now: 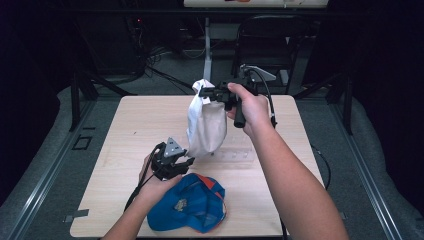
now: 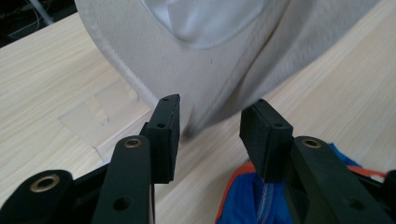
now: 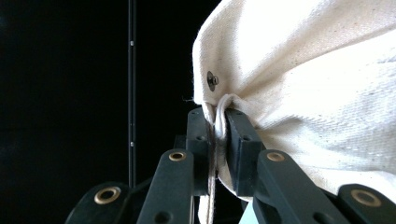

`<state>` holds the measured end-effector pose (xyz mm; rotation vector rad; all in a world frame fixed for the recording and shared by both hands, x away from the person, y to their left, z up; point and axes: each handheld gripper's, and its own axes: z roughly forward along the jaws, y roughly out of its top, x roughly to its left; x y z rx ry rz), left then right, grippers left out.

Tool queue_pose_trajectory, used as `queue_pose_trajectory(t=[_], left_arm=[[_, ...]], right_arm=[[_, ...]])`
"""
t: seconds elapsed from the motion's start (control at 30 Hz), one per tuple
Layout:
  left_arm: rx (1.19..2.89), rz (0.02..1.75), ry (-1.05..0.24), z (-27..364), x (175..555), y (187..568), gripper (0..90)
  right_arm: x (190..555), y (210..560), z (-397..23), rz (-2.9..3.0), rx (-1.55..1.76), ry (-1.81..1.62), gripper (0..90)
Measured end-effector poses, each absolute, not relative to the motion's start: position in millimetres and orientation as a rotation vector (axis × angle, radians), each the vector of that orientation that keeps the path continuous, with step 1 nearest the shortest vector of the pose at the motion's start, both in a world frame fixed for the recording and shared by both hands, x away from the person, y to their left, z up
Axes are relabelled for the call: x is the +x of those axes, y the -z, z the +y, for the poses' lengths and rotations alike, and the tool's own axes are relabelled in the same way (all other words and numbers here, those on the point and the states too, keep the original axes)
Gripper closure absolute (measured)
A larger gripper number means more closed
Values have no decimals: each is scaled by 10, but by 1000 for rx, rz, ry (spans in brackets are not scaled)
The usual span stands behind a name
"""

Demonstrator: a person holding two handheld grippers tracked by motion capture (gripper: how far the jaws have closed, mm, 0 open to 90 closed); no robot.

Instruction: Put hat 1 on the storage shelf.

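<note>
The right hand-held gripper [image 1: 205, 92] is pressed together on the top hem of a cream cloth bag [image 1: 205, 125], its jaws pinching the gathered fabric and white drawstring just beside a small metal snap [image 3: 212, 80], so the bag hangs in the air above the table [image 1: 120, 150] with its lower end close to the wood. Below the bag, the left hand-held gripper [image 2: 210, 123] is spread, its pads standing either side of the bag's bottom corner without pressing on it. Near that gripper, on the side away from the bag, a blue cap [image 1: 187, 204] with orange trim lies on the table, and just under the bag a clear plastic piece [image 1: 235, 156] lies flat. The likely step in hand is taking hold of the bag's lower edge. The risk, as I judge it, is that the hanging corner swings or slips aside as the left jaws close, since loose cloth gives way easily, leaving them shut on nothing or on a thin fold only. A downward tug from below could also drag the hem and cord out of the right pinch, dropping the bag onto the cap.
</note>
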<state>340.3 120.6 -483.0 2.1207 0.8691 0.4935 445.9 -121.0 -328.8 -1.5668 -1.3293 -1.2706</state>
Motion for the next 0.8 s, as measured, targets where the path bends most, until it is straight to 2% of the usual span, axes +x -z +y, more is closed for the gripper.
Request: queue_pose_trajectory(t=[0.17,0.4,0.57,0.8], left_arm=[[2120,887,-477,1154,3429,4786,556],[2119,909,-454,1202,3492,4765,760],[2085,896,-437,1285,3520,4780,791],[1972,914,-335,1497,3588,4844,798]], right_arm=[[4438,3247,-1175,-1340,-1562,1282,806],[4422,3231,-1129,-1354,-1564,1283,804],[4416,3245,-1109,-1362,-1551,1280,805],[4403,3263,-1045,-1373,-1546,1273,805]])
